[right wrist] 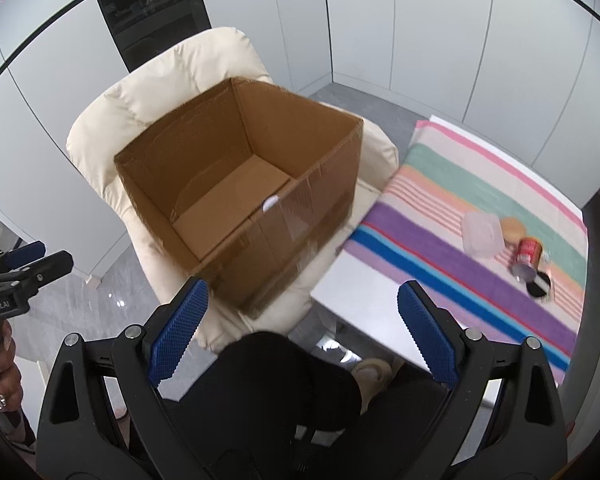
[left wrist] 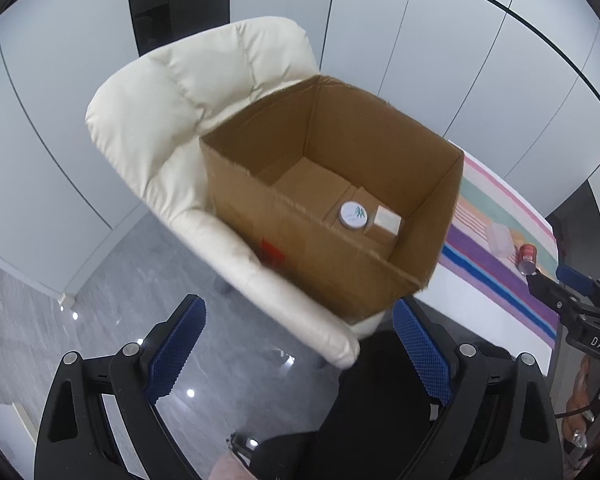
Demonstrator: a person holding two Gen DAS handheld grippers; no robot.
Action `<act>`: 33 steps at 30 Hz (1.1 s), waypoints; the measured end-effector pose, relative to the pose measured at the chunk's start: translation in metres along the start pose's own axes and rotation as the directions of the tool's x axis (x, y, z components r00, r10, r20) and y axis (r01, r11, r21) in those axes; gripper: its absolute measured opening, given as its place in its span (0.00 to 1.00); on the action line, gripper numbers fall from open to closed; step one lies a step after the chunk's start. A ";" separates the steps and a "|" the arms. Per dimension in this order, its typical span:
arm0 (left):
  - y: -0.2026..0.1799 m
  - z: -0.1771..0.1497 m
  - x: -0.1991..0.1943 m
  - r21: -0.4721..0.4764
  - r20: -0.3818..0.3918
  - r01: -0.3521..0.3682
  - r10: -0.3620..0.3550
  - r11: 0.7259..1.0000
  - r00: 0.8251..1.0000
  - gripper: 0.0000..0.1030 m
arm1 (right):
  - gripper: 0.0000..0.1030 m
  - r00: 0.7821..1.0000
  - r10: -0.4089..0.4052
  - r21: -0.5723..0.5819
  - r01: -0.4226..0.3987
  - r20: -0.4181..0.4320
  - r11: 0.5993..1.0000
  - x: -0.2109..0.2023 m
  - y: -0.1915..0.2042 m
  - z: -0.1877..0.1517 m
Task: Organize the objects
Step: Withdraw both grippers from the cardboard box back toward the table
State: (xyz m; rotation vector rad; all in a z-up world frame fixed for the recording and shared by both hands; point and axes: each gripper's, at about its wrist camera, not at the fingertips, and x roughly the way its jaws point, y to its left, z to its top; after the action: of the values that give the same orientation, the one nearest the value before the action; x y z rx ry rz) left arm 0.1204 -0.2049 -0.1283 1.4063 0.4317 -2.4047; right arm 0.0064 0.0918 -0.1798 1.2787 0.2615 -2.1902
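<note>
An open cardboard box [left wrist: 332, 264] [right wrist: 300, 216] stands on a cream armchair [left wrist: 152, 120] [right wrist: 112, 112]. Inside it lie a round white-lidded tin [left wrist: 353, 215] and a small pale cube box [left wrist: 387, 222]; in the right wrist view only the tin's edge [right wrist: 271, 203] shows. My left gripper [left wrist: 300, 344] hangs open and empty in front of the box, and it appears again at the left edge as the left gripper [right wrist: 56, 256]. My right gripper [right wrist: 304, 332] is open and empty too, between the box and the table; its tips [left wrist: 548, 276] reach in from the right.
A striped cloth [right wrist: 480, 184] [left wrist: 496, 280] covers a white table right of the chair. On it lie a clear plastic container [right wrist: 482, 234], a tan round thing [right wrist: 512, 228], a tipped red can [right wrist: 528, 256] [left wrist: 527, 258] and a black-and-white disc [right wrist: 538, 286]. A person's black-clad knee [right wrist: 284, 380] is below.
</note>
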 end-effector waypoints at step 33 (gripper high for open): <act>-0.055 -0.002 0.016 0.104 0.014 0.014 -0.016 0.994 1.000 0.92 | 0.94 0.999 -0.029 0.194 0.021 0.040 0.981 -0.047 -0.061 -0.048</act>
State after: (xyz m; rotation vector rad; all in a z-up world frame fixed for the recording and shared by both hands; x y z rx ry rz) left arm 0.0915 -0.1568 -0.1375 1.4316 0.3189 -2.4806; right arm 0.0242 0.1803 -0.1719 1.3354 0.0476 -2.3075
